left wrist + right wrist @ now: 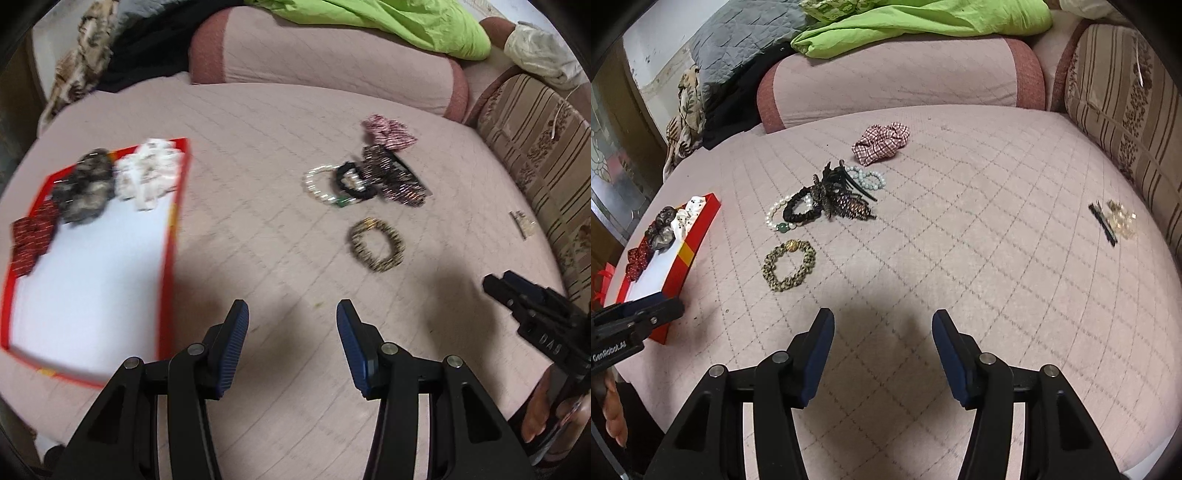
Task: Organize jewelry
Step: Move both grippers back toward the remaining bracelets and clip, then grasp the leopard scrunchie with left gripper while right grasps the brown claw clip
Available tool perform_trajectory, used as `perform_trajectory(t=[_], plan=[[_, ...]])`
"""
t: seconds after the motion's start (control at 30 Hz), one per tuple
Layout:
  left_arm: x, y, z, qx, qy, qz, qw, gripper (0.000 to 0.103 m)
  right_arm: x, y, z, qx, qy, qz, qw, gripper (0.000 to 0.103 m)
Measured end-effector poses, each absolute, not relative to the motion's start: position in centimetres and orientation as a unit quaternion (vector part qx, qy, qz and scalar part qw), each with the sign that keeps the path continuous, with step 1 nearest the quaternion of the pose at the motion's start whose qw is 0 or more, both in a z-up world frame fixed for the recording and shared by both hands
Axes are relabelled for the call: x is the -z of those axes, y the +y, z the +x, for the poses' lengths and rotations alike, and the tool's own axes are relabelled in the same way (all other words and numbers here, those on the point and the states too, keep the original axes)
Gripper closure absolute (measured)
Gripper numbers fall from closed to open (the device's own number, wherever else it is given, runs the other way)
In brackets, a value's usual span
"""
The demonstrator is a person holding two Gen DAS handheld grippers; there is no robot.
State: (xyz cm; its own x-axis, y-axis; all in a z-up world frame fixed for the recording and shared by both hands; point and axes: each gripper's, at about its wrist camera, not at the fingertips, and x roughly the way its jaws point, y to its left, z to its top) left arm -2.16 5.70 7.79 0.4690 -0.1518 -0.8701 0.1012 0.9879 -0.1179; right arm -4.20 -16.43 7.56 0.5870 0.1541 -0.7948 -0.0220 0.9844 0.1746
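Two ring-shaped beaded bracelets [789,266], quilted cover [960,240]

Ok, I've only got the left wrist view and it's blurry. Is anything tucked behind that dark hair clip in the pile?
Observer: Yes. A pale bead bracelet lies just behind the hair clip, on the side toward the checked scrunchie.
Operator: And the small thing lying far off to the right?
Observer: It is a black comb-like slide with a cluster of clear beads right beside it.
Operator: Anything being held on the other side?
Observer: No. The right claw is open and empty, over bare quilt.
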Motion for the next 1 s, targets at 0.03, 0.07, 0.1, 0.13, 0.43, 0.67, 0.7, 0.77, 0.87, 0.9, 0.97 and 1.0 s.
perform_trajectory(t=[0.03, 0.07, 0.1, 0.13, 0.43, 0.67, 0.7, 0.77, 0.87, 0.9, 0.97, 1.0], plan=[[-7.6, 5.2, -1.7, 0.080, 0.510, -0.028, 0.856, 0.055, -7.7, -16.4, -3.8, -0.049, 0.451, 0.067, 0.889, 0.043], [-7.4, 4.8, -1.2, 0.086, 0.510, -0.030, 0.856, 0.055, -7.7, -16.4, -3.4, -0.048, 0.451, 0.064, 0.889, 0.043], [-7.2, 4.4, -0.7, 0.092, 0.510, -0.030, 0.855, 0.055, -7.9, -16.4, -3.0, -0.047, 0.450, 0.058, 0.890, 0.043], [-6.9, 3.9, -0.2, 0.097, 0.510, -0.028, 0.855, 0.055, -8.0, -16.3, -2.6, -0.047, 0.450, 0.055, 0.890, 0.043], [-4.3, 1.6, 3.5, 0.120, 0.525, -0.043, 0.841, 0.056, -9.3, -15.4, 2.5, -0.067, 0.431, 0.019, 0.900, 0.043], [-2.6, 1.6, 5.4, 0.130, 0.536, -0.069, 0.831, 0.067, -8.9, -14.2, 7.8, -0.099, 0.439, 0.016, 0.893, 0.043], [-2.6, 1.6, 5.5, 0.132, 0.533, -0.069, 0.833, 0.067, -8.7, -14.0, 8.2, -0.101, 0.439, 0.012, 0.893, 0.043], [-2.6, 1.6, 5.6, 0.137, 0.531, -0.071, 0.833, 0.067, -8.3, -13.4, 9.4, -0.105, 0.444, 0.004, 0.890, 0.043], [-2.5, 1.7, 5.9, 0.142, 0.531, -0.080, 0.832, 0.067, -7.5, -13.0, 11.0, -0.106, 0.454, 0.005, 0.885, 0.044], [-2.5, 1.7, 6.0, 0.143, 0.530, -0.082, 0.832, 0.067, -7.2, -13.0, 11.5, -0.108, 0.458, 0.010, 0.883, 0.045], [-2.4, 1.6, 5.9, 0.143, 0.528, -0.080, 0.833, 0.067, -6.8, -13.2, 12.1, -0.112, 0.463, 0.020, 0.879, 0.047], [-2.5, 1.5, 5.9, 0.144, 0.527, -0.078, 0.834, 0.067, -6.6, -13.2, 12.4, -0.116, 0.465, 0.027, 0.877, 0.050]])
